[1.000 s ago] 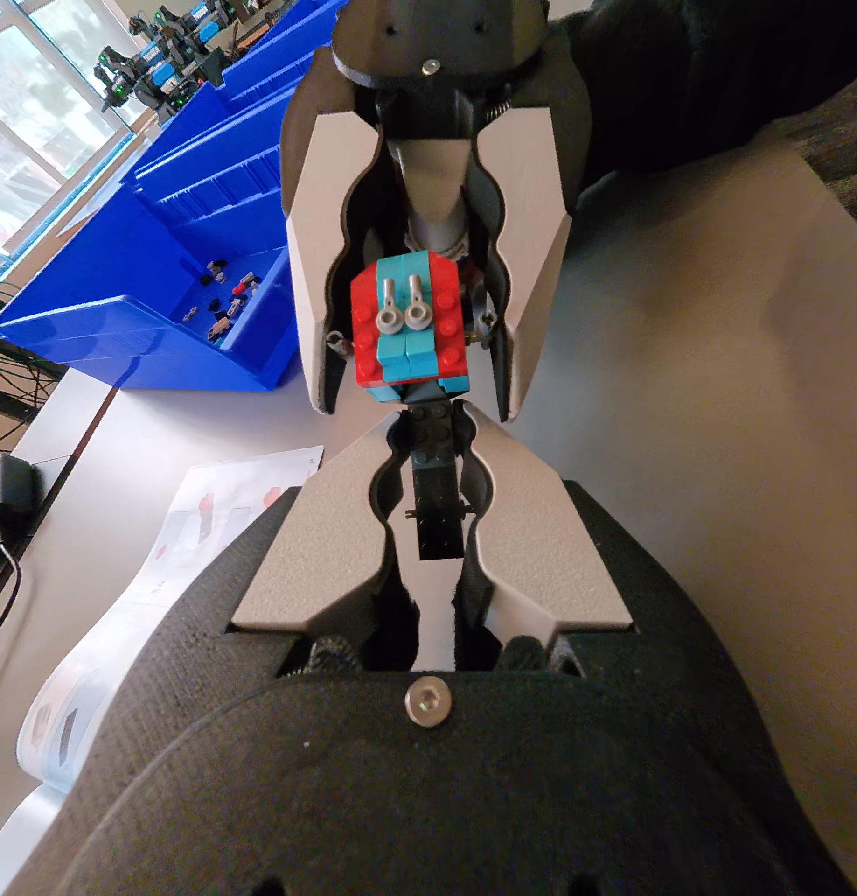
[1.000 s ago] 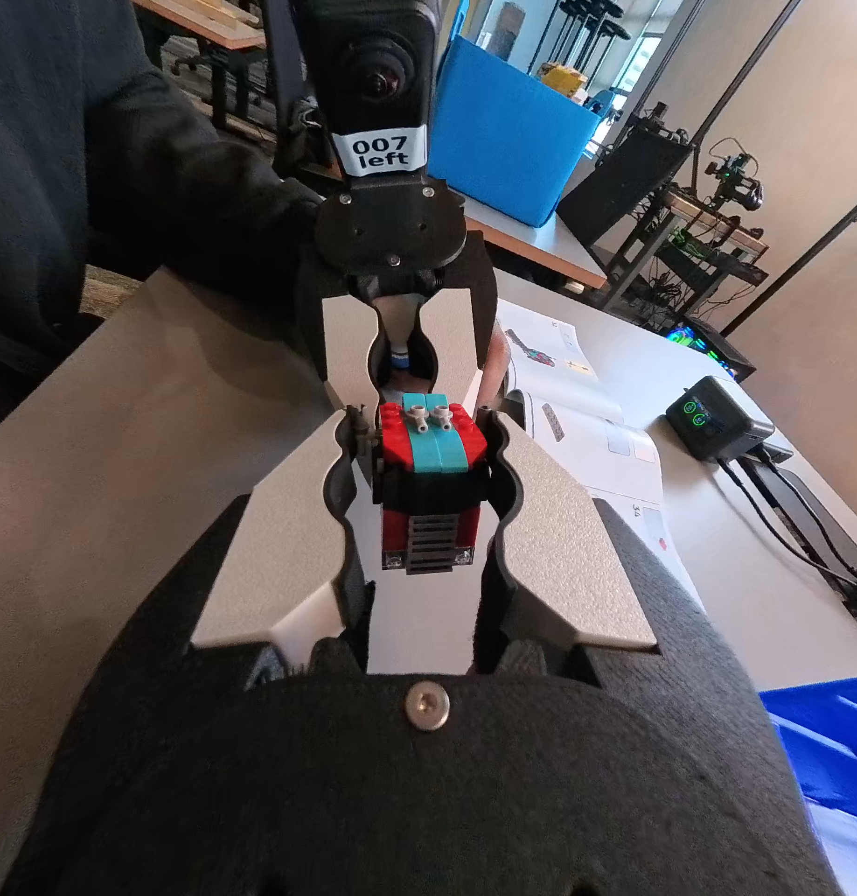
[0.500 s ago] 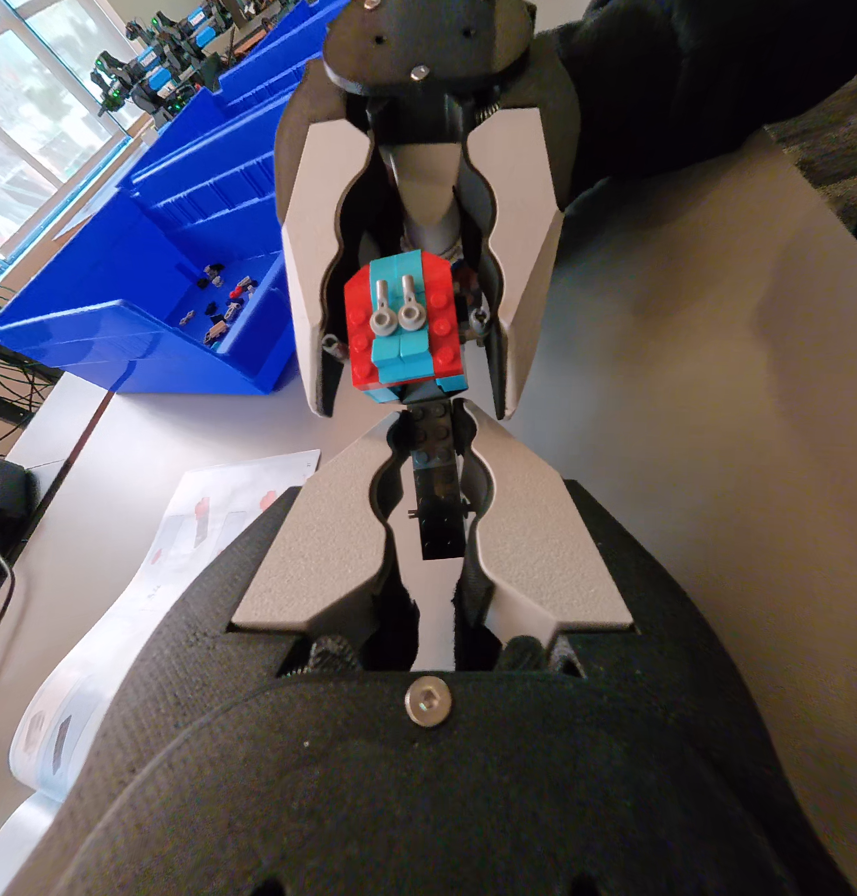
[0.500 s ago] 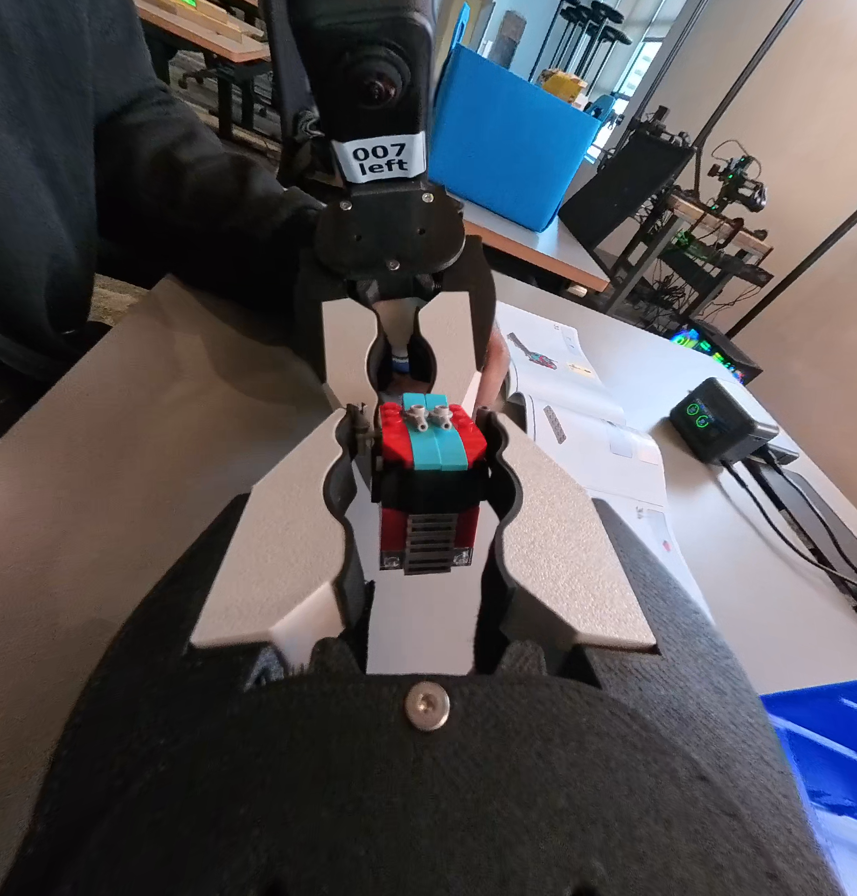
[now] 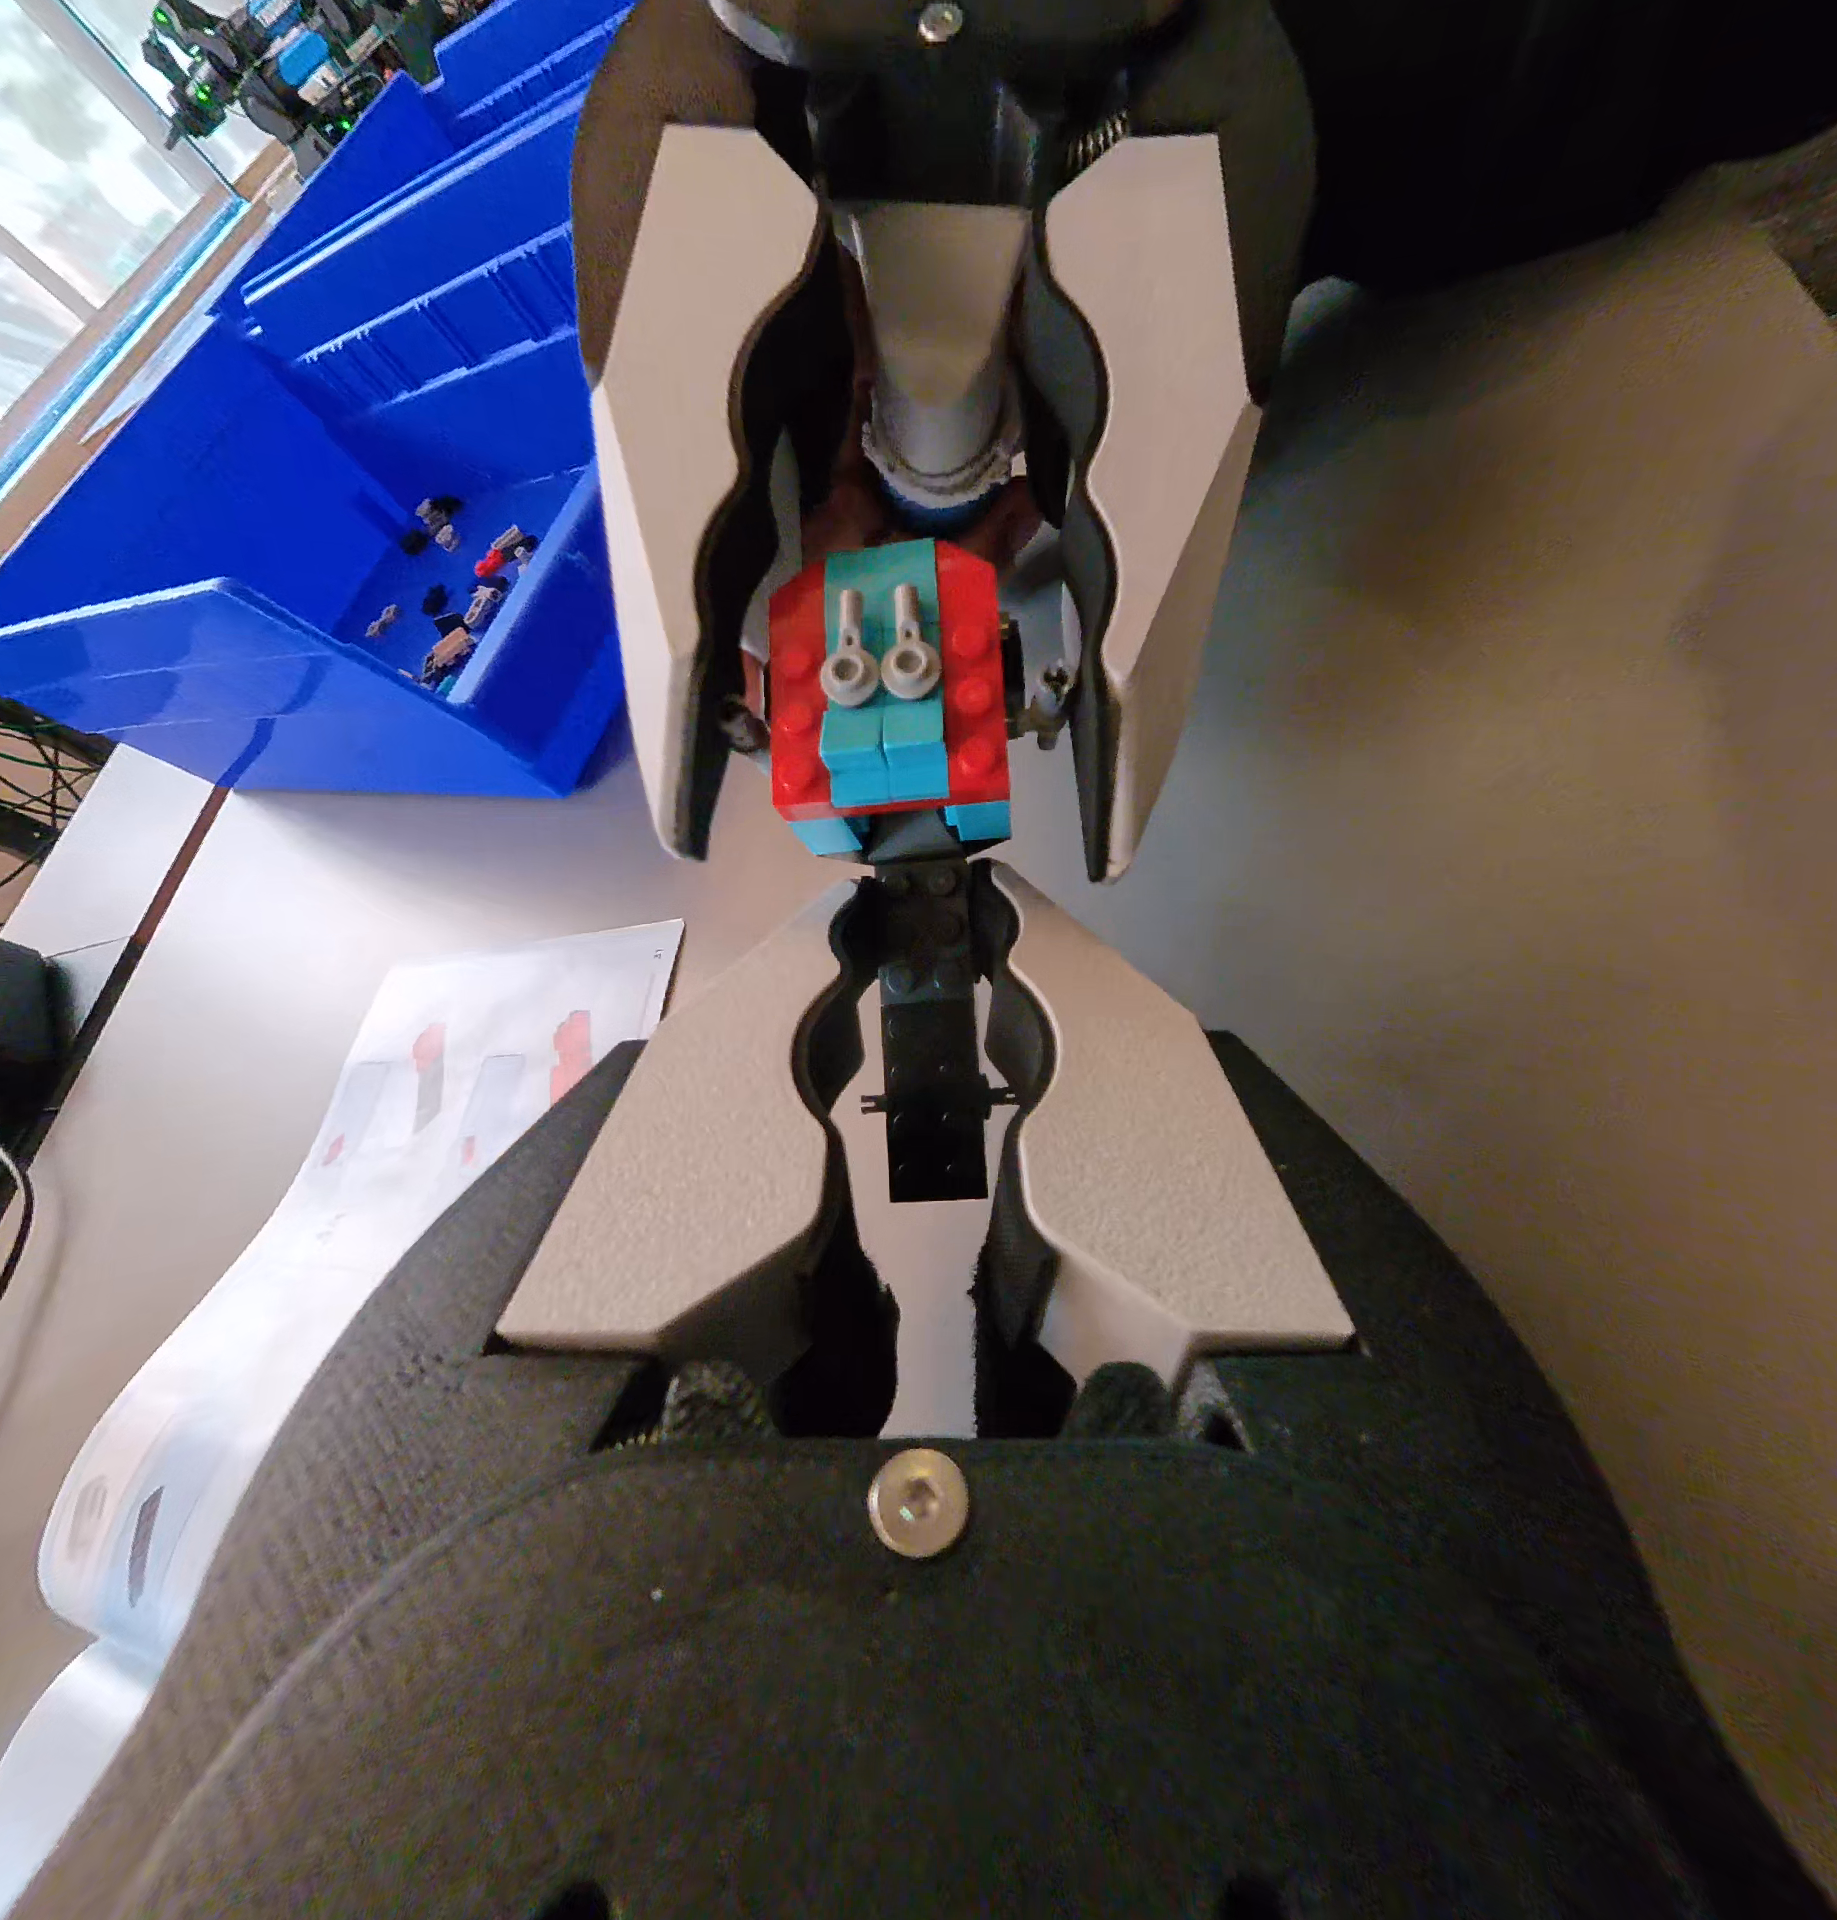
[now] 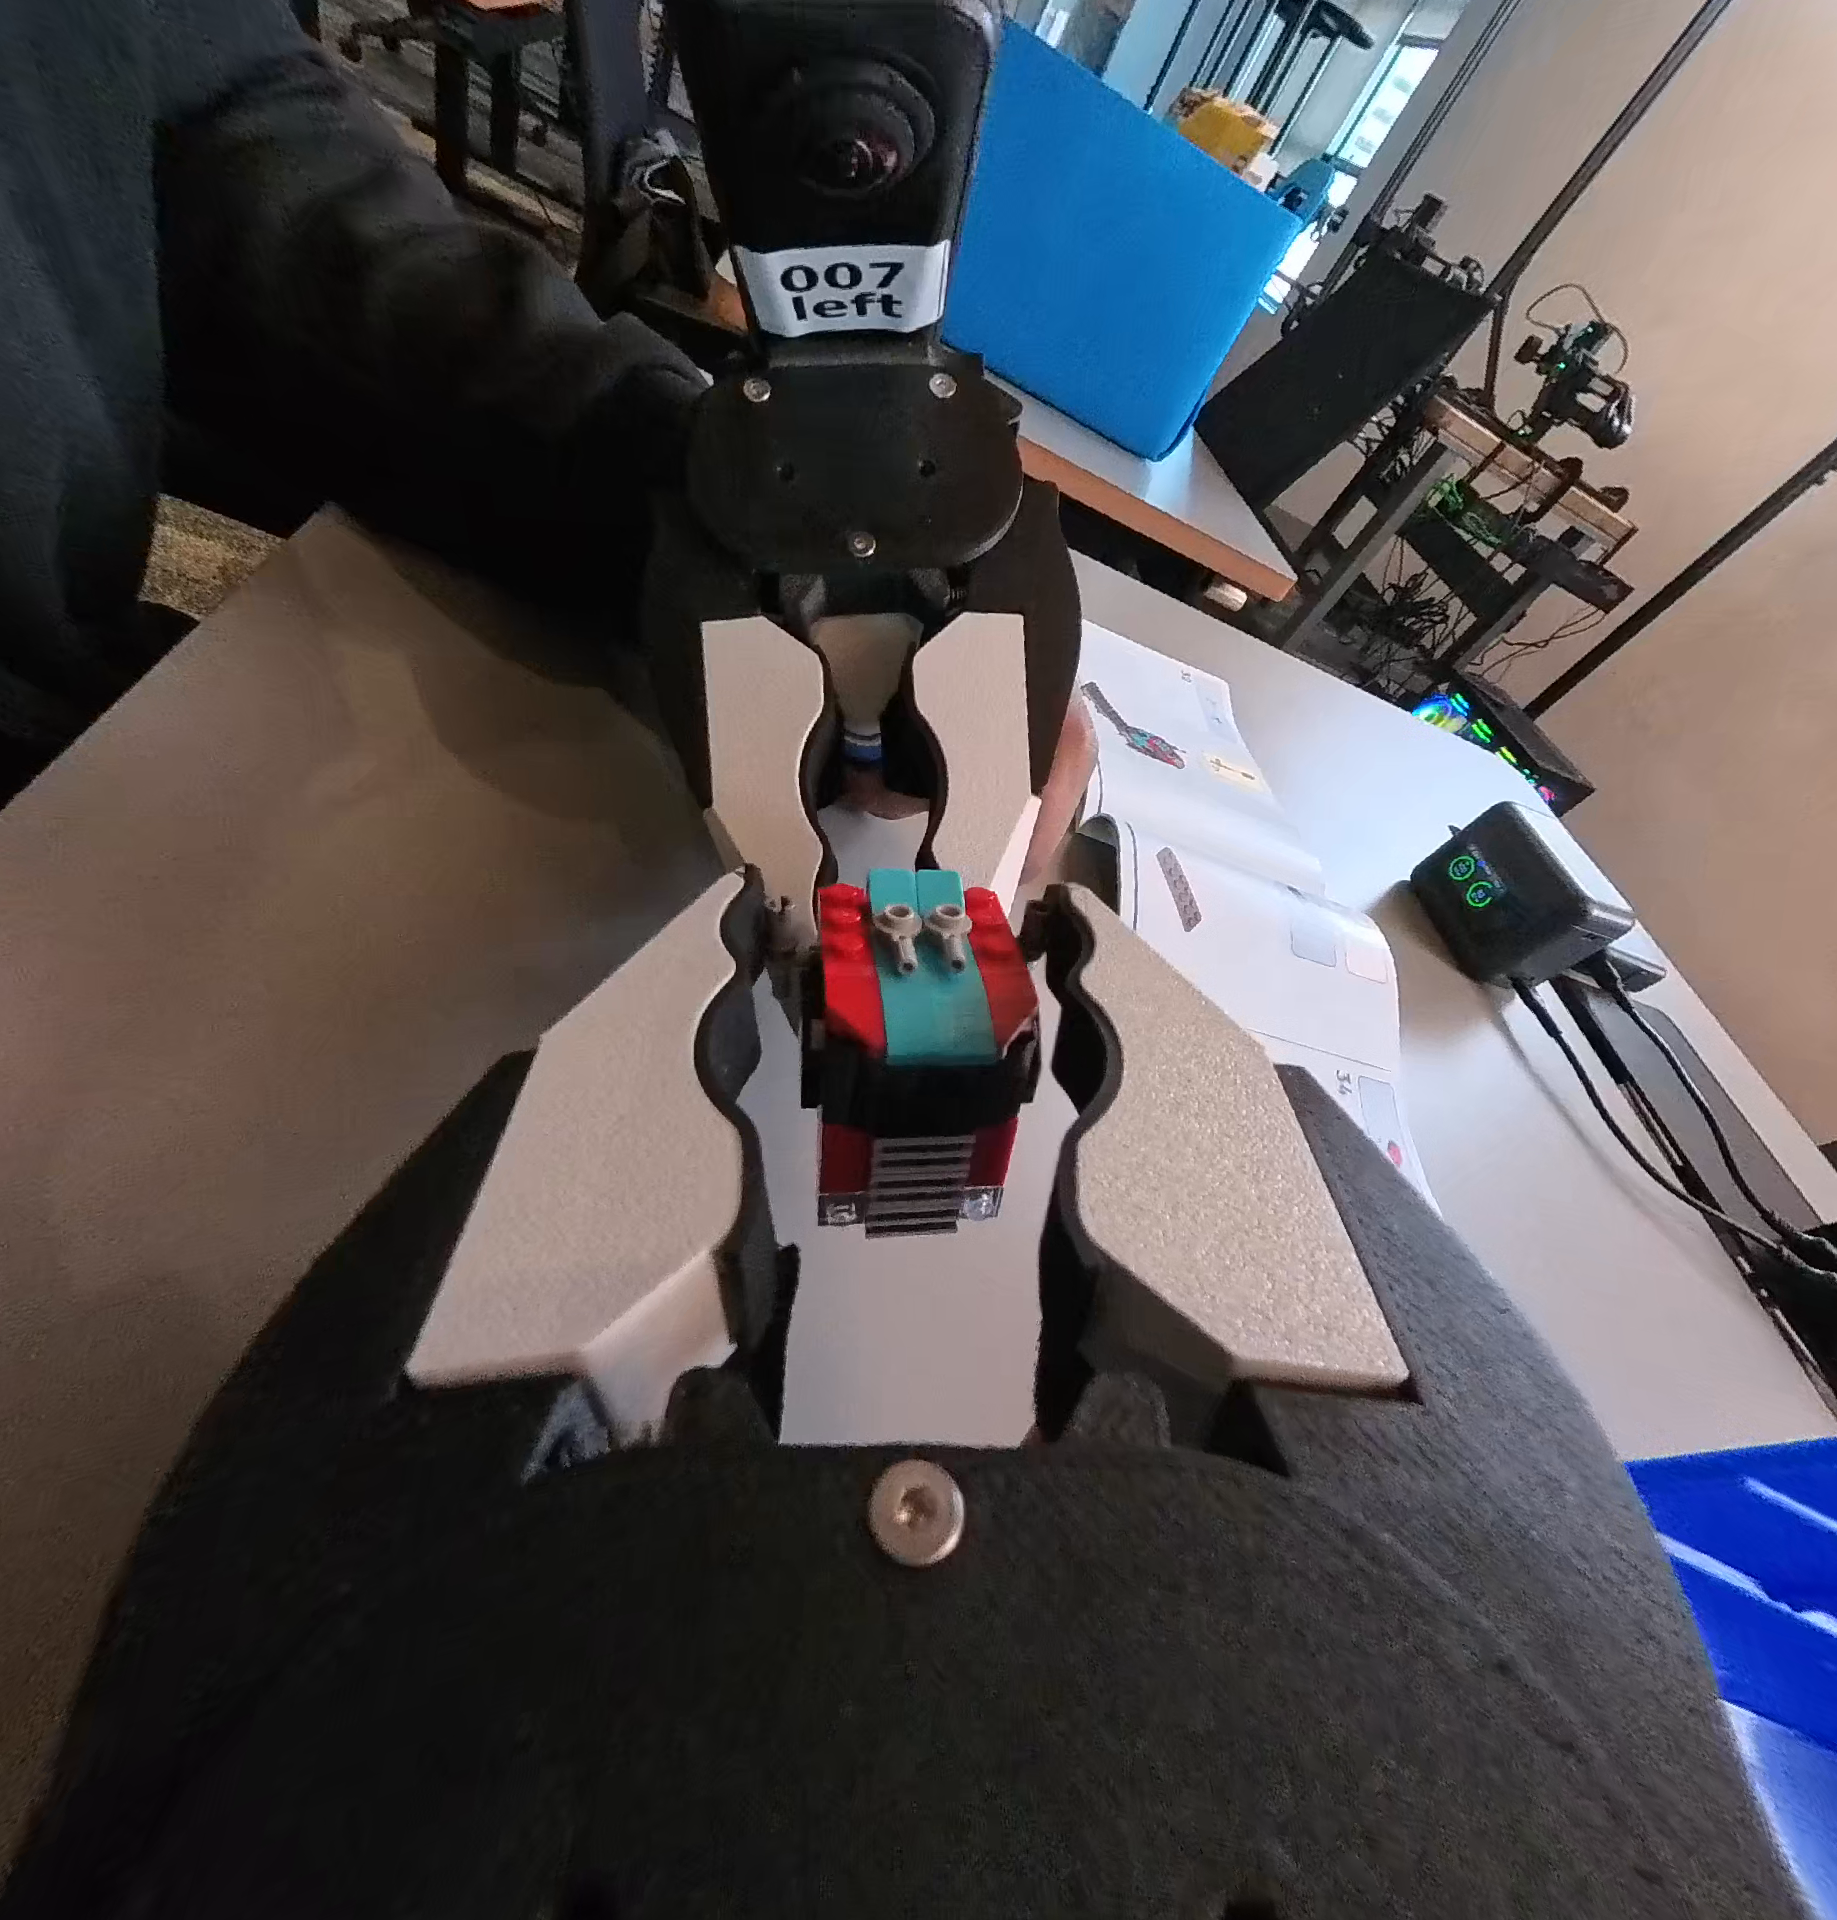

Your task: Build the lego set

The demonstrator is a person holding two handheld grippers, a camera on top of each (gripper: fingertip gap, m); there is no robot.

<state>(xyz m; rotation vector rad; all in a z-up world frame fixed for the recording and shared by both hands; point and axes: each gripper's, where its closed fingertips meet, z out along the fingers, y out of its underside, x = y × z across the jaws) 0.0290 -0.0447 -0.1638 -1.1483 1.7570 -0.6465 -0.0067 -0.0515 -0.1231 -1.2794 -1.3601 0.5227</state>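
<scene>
We have a pale grey tabletop [image 5: 1516, 935] under everything, running wide to the right in the left wrist view. On its far left edge sit the blue bins [image 5: 301, 582], the nearest one holding a scatter of small loose pieces [image 5: 457, 613]. An open instruction booklet [image 5: 394, 1122] lies flat on the tabletop, just below the bins in that view, with a small black box with green lights [image 6: 1516, 894] beside it. Now the two tools, tip to tip above the tabletop. We see the right hand-held gripper [image 5: 898, 862] reaching in from the far side, its fingers [image 6: 592, 1122] on either side of the front part of the lego truck [image 6: 919, 1049]; whether they press its flanks we cannot tell. The left hand-held gripper [image 5: 919, 997] is clamped on the truck's narrow black rear end. So the truck hangs between the two, clear of the tabletop. Smallest of all: two little grey pieces [image 5: 878, 665] side by side on the teal strip of its red roof.
</scene>
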